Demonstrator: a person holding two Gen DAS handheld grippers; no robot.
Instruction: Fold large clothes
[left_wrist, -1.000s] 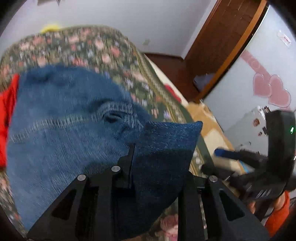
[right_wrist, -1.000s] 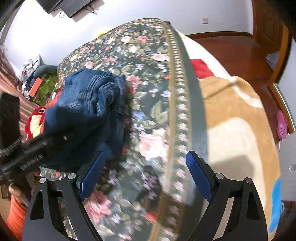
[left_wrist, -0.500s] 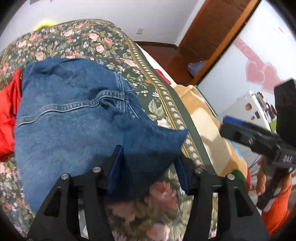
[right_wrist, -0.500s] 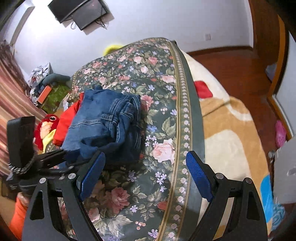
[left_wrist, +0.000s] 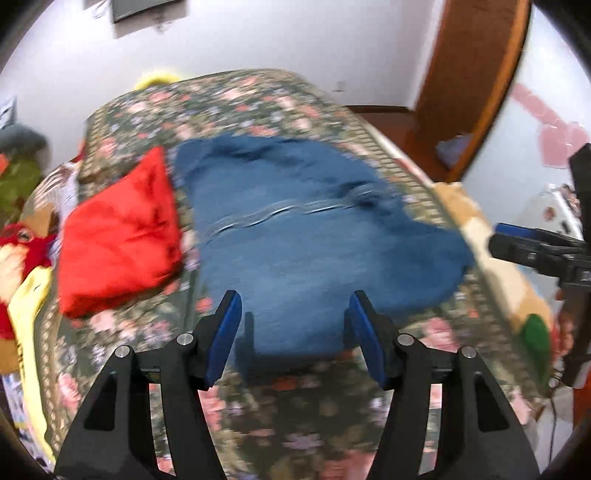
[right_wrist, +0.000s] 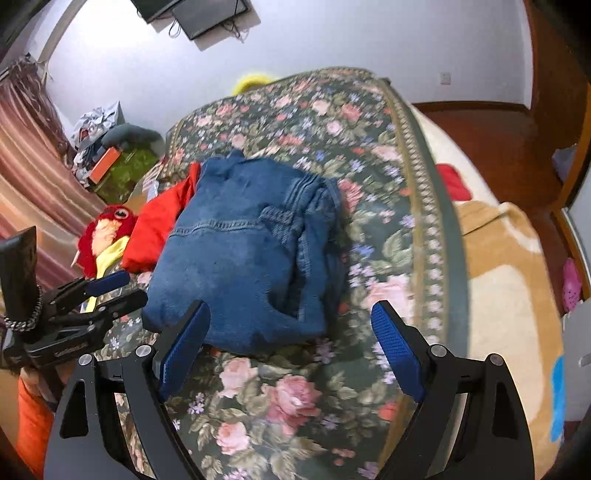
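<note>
The folded blue jeans (left_wrist: 295, 229) lie flat on the floral bedspread (left_wrist: 295, 424), blurred in the left wrist view. My left gripper (left_wrist: 294, 306) hovers over their near edge; its jaws are opening and nothing is gripped between the blue pads. In the right wrist view the jeans (right_wrist: 251, 251) show as a thick folded stack, with my right gripper (right_wrist: 290, 314) open just in front of them. The left gripper (right_wrist: 110, 291) is seen there at the left, clear of the denim. A folded red garment (left_wrist: 122, 229) lies against the jeans' left side.
A red plush toy (right_wrist: 107, 229) and a yellow cloth (left_wrist: 26, 306) lie left of the red garment. A tan blanket (right_wrist: 509, 277) covers the bed's right part. A wooden door frame (left_wrist: 472, 74) stands at the right, with clutter (right_wrist: 110, 155) by the far-left wall.
The left gripper let go of the denim corner, opened, and drew back and up. The jeans settled flat on the bed. The right gripper also pulled back, still open.
</note>
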